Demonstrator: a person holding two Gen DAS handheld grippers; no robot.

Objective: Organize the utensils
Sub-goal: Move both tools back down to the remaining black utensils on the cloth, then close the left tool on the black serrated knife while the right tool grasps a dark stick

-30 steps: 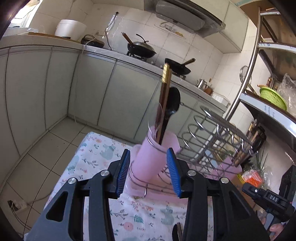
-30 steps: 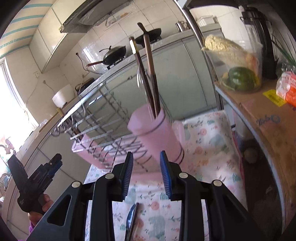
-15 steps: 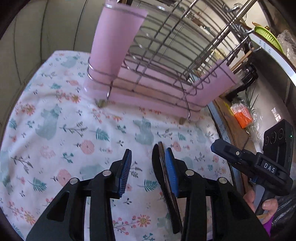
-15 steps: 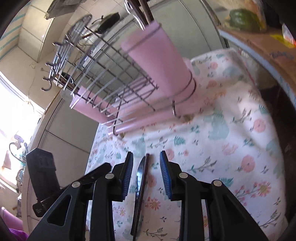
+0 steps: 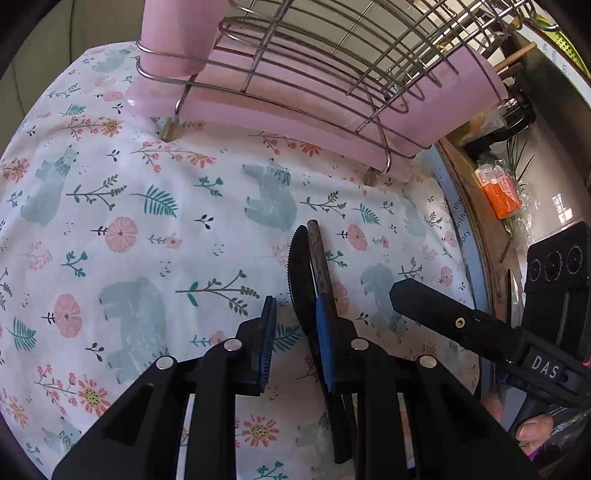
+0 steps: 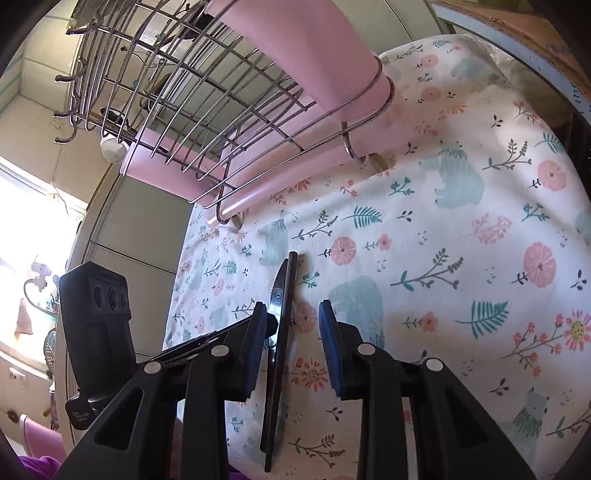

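Note:
A black serrated knife (image 5: 300, 266) lies on the floral tablecloth (image 5: 147, 206) with a brown chopstick (image 5: 317, 254) along its right side. My left gripper (image 5: 295, 301) straddles the knife and its jaws are closing; the right pad is at the blade and the left pad stands clear of it. In the right wrist view the same knife (image 6: 277, 295) lies between the fingers of my right gripper (image 6: 292, 306), which is open and touches nothing. The pink utensil cup (image 5: 173, 33) (image 6: 306, 48) hangs at the end of the wire rack (image 5: 332, 55) behind.
The rack stands on a pink drip tray (image 5: 258, 114) at the cloth's far side. The right gripper's body (image 5: 443, 317) crowds the left view; the left gripper's body (image 6: 96, 317) shows in the right view. An orange packet (image 5: 502, 195) lies on a shelf beyond the table edge.
Both grippers have sunk and tipped down from the pink cup to the knife on the cloth. The left jaws have narrowed around the knife; the right jaws keep their width.

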